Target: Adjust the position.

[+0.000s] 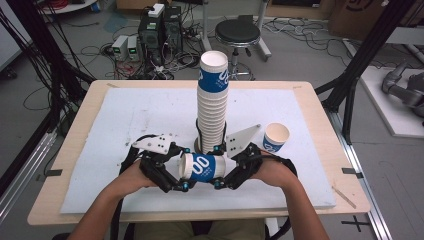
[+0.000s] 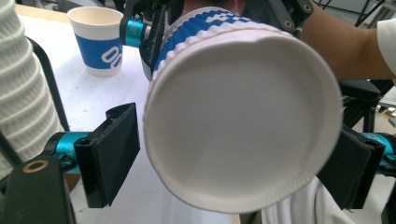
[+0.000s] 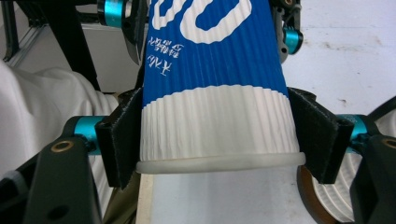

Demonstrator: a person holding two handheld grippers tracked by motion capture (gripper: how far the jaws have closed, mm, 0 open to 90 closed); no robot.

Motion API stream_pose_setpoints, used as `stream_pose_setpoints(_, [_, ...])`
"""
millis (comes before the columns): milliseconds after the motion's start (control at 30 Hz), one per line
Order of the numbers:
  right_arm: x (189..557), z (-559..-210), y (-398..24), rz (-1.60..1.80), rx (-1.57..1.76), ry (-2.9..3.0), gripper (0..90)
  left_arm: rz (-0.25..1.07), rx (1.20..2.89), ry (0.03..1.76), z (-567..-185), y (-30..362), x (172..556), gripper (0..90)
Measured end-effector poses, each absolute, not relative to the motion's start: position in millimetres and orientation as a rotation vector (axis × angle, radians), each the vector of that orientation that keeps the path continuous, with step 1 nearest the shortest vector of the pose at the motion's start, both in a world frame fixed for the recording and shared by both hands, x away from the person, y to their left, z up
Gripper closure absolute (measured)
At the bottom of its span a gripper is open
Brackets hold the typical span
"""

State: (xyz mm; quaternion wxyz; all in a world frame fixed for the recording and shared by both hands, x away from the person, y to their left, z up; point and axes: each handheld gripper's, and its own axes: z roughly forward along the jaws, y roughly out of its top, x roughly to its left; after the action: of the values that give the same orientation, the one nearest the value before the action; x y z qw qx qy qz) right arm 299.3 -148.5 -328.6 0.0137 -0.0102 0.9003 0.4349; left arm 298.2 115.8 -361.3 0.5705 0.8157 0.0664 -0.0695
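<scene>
A blue-and-white ribbed paper cup (image 1: 202, 167) hangs on its side above the front of the white mat, between both grippers. My right gripper (image 1: 218, 166) is shut on it; in the right gripper view (image 3: 219, 140) both pads (image 3: 123, 140) press the cup (image 3: 210, 79) just above its rolled rim. My left gripper (image 1: 185, 168) stands open around the cup's other end. The left gripper view (image 2: 233, 161) faces that round white end (image 2: 243, 116): the left pad (image 2: 114, 154) stands slightly clear of it, and the cup partly covers the right pad.
A tall stack of the same cups (image 1: 212, 105) stands just behind the grippers, close to both (image 2: 18, 93). A single upright cup (image 1: 276, 137) sits on the mat to the right. The white mat (image 1: 125, 125) covers a wooden table (image 1: 87, 107); stool and cables lie beyond.
</scene>
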Motion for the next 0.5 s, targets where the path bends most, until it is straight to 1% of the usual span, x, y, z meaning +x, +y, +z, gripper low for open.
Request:
stream_pose_setpoints(167, [298.5, -328.8, -148.1, 1.346, -0.042, 2.808, 25.4, -0.205, 1.922, 0.144, -364.2, 114.9, 300.2, 21.3])
stream_pose_setpoints(233, [298.6, -329.1, -148.5, 1.326, -0.042, 2.815, 25.4, -0.201, 1.922, 0.140, -364.5, 114.6, 300.5, 23.1])
stream_pose_setpoints(500, [298.5, -333.0, -148.0, 1.234, -0.027, 2.834, 25.4, -0.178, 1.913, 0.157, -362.9, 117.0, 301.1, 22.4])
